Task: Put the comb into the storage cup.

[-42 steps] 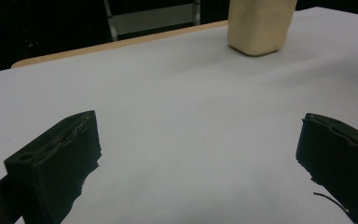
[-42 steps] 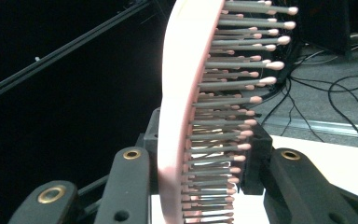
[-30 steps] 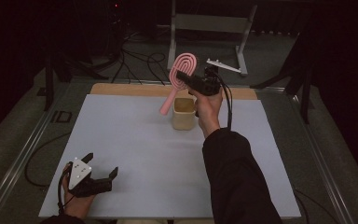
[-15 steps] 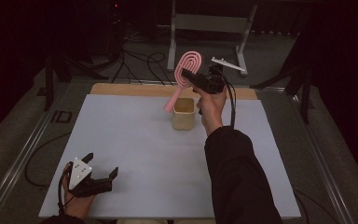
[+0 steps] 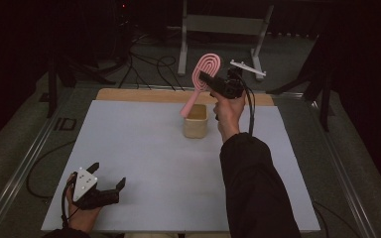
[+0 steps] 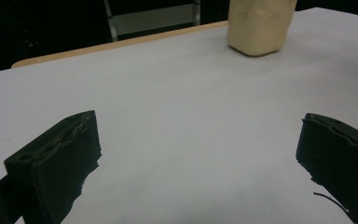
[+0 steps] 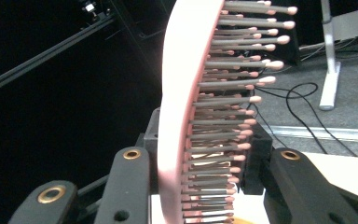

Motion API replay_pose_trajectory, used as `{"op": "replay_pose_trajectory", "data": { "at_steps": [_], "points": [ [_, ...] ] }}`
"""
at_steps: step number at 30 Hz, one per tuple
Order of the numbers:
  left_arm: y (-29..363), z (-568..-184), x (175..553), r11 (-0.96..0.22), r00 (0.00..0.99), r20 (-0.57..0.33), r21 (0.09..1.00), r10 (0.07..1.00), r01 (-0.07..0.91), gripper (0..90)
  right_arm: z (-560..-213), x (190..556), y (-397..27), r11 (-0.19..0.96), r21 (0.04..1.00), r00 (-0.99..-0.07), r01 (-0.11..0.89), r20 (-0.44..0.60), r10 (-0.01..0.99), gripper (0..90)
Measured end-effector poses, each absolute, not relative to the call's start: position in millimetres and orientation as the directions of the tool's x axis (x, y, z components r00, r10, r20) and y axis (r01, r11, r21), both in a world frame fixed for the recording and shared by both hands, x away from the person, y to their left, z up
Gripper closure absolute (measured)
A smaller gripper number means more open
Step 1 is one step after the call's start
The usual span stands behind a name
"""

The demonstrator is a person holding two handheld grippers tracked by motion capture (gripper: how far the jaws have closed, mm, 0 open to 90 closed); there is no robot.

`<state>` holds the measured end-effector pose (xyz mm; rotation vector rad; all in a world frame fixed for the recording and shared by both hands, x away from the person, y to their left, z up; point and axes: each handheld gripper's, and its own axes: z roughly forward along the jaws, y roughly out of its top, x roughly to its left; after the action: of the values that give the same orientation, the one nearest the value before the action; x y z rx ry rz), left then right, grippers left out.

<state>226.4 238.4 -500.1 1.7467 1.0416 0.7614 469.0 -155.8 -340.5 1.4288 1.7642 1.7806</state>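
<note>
The right gripper (image 5: 210, 83) pinched a pink hairbrush (image 5: 202, 79) by its head, holding it tilted in the air with the handle end just over the rim of a beige cup (image 5: 196, 121) at the far middle of the counter (image 5: 144, 148). The left gripper (image 5: 108, 182) rested at the counter's near left corner, its jaws spread wide and holding nothing.

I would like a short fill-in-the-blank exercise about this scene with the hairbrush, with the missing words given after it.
1. The right tool is shut on a hairbrush whose colour is ____.
2. The brush's handle points down toward the beige ____ on the table.
3. The left tool rests near the table's front edge with its jaws ____.
4. Seen in the right gripper view, the brush's bristles have ____ tips.

Missing words: pink; cup; open; rounded
</note>
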Motion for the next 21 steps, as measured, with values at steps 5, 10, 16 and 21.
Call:
{"op": "replay_pose_trajectory", "data": {
  "at_steps": [5,10,16,21],
  "points": [
    [238.4,-500.1,226.4,-0.205,0.447,0.045,0.926,0.893,0.316,0.4,-342.2,469.9,-158.5,-0.235,0.869,-0.48,0.435,0.445,0.756,63.8],
    [238.4,-500.0,226.3,-0.205,0.447,0.046,0.927,0.893,0.315,0.4,-343.4,470.2,-160.4,-0.231,0.87,-0.476,0.435,0.44,0.761,63.8],
    [238.2,-500.0,226.3,-0.204,0.448,0.045,0.927,0.893,0.314,0.4,-346.4,470.0,-164.3,-0.232,0.87,-0.471,0.435,0.44,0.765,63.8],
    [238.4,-500.1,226.3,-0.207,0.448,0.047,0.926,0.893,0.315,0.4,-347.7,470.3,-168.3,-0.234,0.87,-0.465,0.434,0.439,0.769,63.8]
  ]
}}
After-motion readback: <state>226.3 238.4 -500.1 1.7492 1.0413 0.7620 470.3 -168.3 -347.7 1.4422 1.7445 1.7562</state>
